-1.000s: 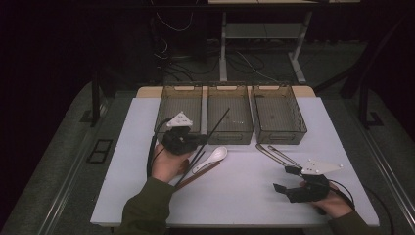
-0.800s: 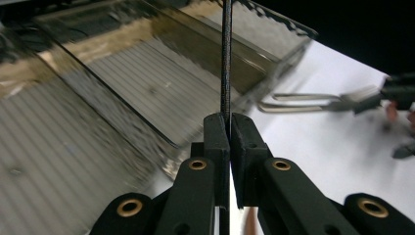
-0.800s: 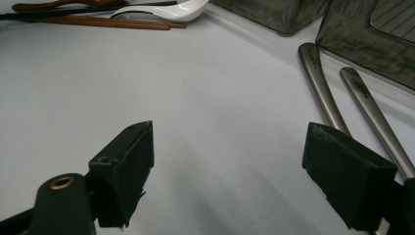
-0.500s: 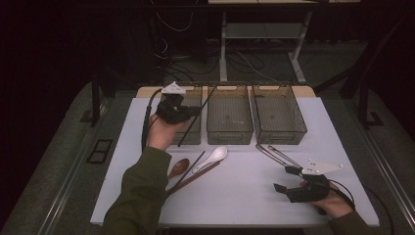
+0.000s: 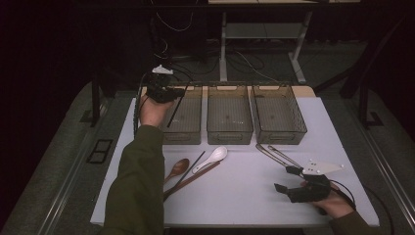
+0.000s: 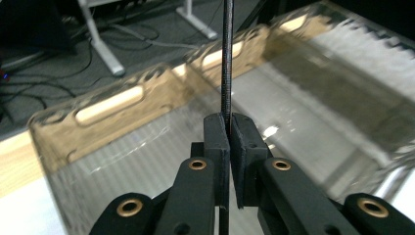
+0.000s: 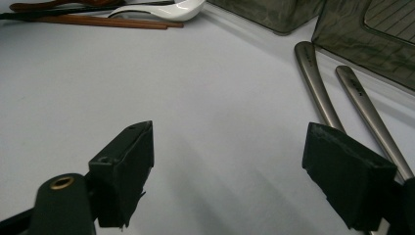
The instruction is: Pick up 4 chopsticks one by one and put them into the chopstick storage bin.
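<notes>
Above the leftmost clear plastic bin, the left gripper is clamped on a thin black chopstick, whose lower end slants down into that bin. Near the white table's front right, the right gripper rests with jaws spread wide, just beside two steel utensil handles.

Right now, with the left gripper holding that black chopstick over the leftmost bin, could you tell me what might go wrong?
1. The left gripper pinches the black chopstick on a very thin section, so it might pivot or slip before release.
2. The chopstick slants across the leftmost bin; released this way, it may catch on the rim rather than lie flat.
3. The right gripper, open, rests beside the metal utensil handles and could nudge them.
</notes>
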### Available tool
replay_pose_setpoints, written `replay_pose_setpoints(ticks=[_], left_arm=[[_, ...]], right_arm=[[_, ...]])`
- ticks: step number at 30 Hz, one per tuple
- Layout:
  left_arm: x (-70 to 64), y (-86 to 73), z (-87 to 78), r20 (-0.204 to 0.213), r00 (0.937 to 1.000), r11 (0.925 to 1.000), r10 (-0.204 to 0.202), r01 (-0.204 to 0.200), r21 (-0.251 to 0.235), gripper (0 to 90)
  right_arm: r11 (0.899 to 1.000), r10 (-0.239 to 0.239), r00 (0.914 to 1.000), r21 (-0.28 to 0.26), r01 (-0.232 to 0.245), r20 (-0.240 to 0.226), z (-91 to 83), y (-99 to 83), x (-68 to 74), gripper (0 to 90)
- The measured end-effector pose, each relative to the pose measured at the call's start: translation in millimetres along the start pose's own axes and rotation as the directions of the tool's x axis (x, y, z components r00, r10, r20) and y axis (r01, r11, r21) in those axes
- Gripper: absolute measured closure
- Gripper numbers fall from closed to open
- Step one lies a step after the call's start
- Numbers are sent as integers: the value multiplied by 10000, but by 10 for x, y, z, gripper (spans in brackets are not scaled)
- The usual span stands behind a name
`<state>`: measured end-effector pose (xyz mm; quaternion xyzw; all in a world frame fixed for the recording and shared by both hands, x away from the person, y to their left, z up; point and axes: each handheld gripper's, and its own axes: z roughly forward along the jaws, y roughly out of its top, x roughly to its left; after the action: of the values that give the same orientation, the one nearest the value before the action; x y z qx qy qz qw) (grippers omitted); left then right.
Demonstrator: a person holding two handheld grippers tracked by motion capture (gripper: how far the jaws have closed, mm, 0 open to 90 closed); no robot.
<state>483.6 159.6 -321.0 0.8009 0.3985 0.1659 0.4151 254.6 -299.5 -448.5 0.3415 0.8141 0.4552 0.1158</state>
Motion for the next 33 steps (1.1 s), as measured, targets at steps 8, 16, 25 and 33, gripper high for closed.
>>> replay_pose_setpoints(ticks=[8,16,25,33], left_arm=[[170,-217,145,-550,9983,9940,-202,260,1060,855],[239,-446,239,-761,9961,9864,-452,566,1545,853],[264,-561,271,-891,9942,9856,-596,728,1529,694],[217,-552,206,-469,9974,9932,-553,598,1003,542]], right_arm=[[10000,-8,10000,5,8,14,-1,-2,-2,192],[10000,-59,10000,47,58,27,7,-2,4,192],[10000,-52,10000,82,52,2,16,-2,9,192],[9999,-21,10000,107,22,-54,20,-3,8,192]])
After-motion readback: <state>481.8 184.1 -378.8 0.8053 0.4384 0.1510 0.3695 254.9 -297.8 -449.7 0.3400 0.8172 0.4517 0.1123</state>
